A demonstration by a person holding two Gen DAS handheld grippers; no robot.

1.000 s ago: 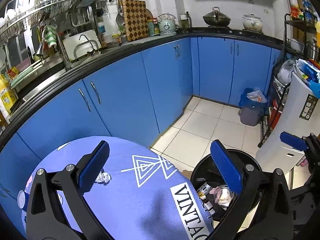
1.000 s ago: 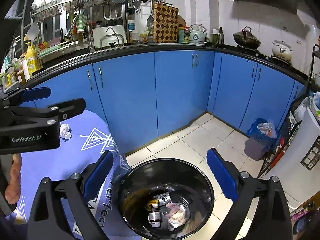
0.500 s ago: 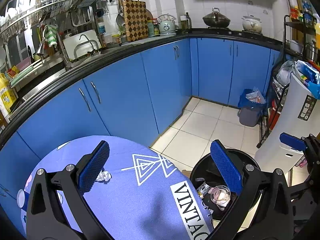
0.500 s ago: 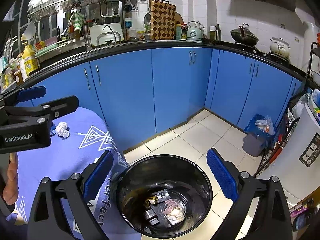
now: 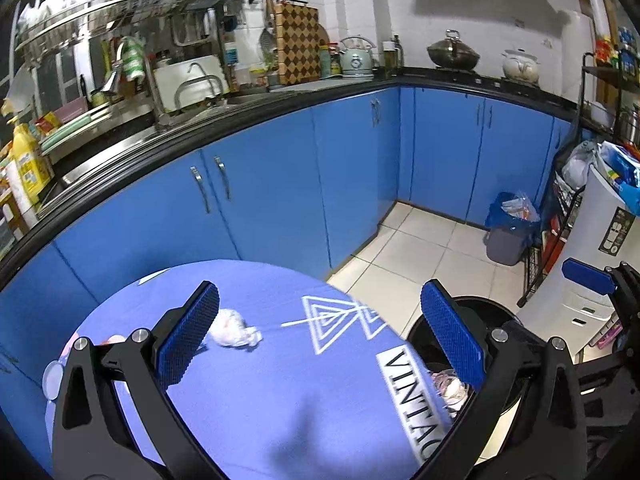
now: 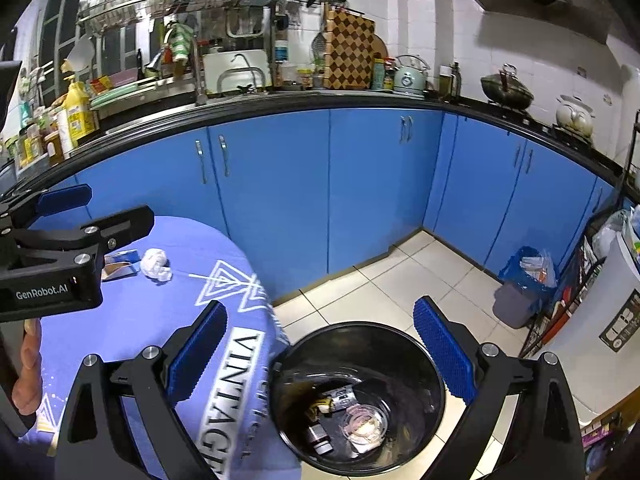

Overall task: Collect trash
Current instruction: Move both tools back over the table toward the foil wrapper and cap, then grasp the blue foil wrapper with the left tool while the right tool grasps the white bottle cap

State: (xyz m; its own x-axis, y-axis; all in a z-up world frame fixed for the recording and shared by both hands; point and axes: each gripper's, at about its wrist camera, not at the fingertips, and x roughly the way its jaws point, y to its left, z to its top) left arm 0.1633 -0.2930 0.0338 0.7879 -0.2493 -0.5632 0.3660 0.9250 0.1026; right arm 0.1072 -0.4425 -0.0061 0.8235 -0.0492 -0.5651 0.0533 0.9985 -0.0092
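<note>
Between pickups, next likely the crumpled tissue (image 5: 234,333) lying on the blue tablecloth (image 5: 280,400) just beside the left gripper (image 5: 320,340), fingers spread wide and empty above the table; right gripper (image 6: 320,356) likewise released, hovering over the black bin (image 6: 400,336) holding dropped trash.

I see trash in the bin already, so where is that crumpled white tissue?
The crumpled white tissue lies on the blue tablecloth, beside the left hand-held gripper, left of the black bin.
</note>
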